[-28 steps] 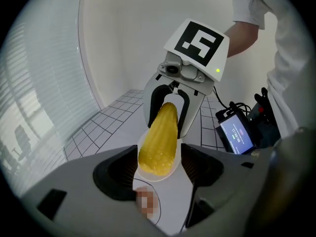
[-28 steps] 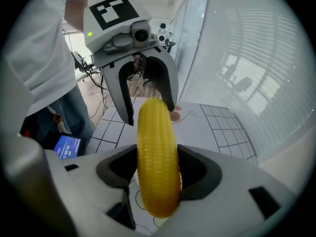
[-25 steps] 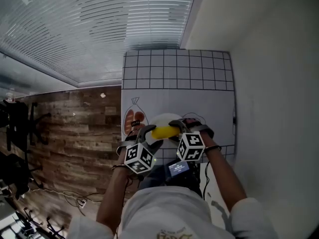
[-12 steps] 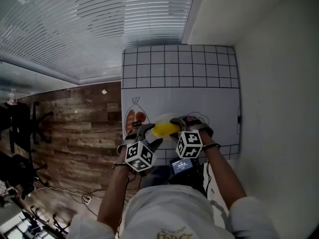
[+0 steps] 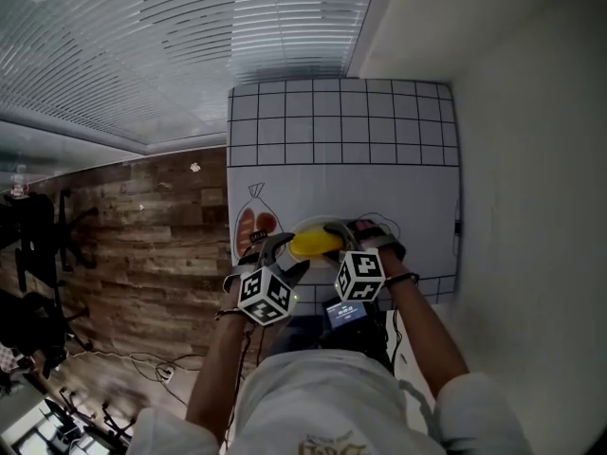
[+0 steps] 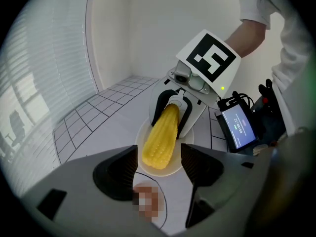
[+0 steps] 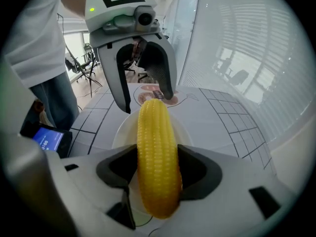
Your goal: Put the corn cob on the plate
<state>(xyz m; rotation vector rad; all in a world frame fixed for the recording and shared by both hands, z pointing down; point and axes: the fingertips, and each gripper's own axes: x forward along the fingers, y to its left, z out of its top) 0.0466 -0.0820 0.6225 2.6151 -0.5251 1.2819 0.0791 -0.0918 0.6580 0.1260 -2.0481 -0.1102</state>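
A yellow corn cob (image 5: pixel 315 244) lies crosswise just over a small white plate (image 5: pixel 305 226) on the white mat. My right gripper (image 5: pixel 346 240) is shut on the cob's thick end (image 7: pixel 157 157), which fills the gap between its jaws. In the left gripper view the cob (image 6: pixel 162 137) points at me from the right gripper (image 6: pixel 172 113), above the plate (image 6: pixel 174 168). My left gripper (image 5: pixel 281 254) faces it from the other side, open, with the cob's tip just ahead of its jaws and not touched.
The mat has a black grid (image 5: pixel 341 131) at the far end and a drawn bag with brown shapes (image 5: pixel 254 226) left of the plate. A small device with a lit screen (image 6: pixel 237 127) sits at the near edge. A white wall runs along the right.
Both grippers and the cob have sunk a little toward the plate. The right grip on the cob is unchanged and the left jaws stay open.
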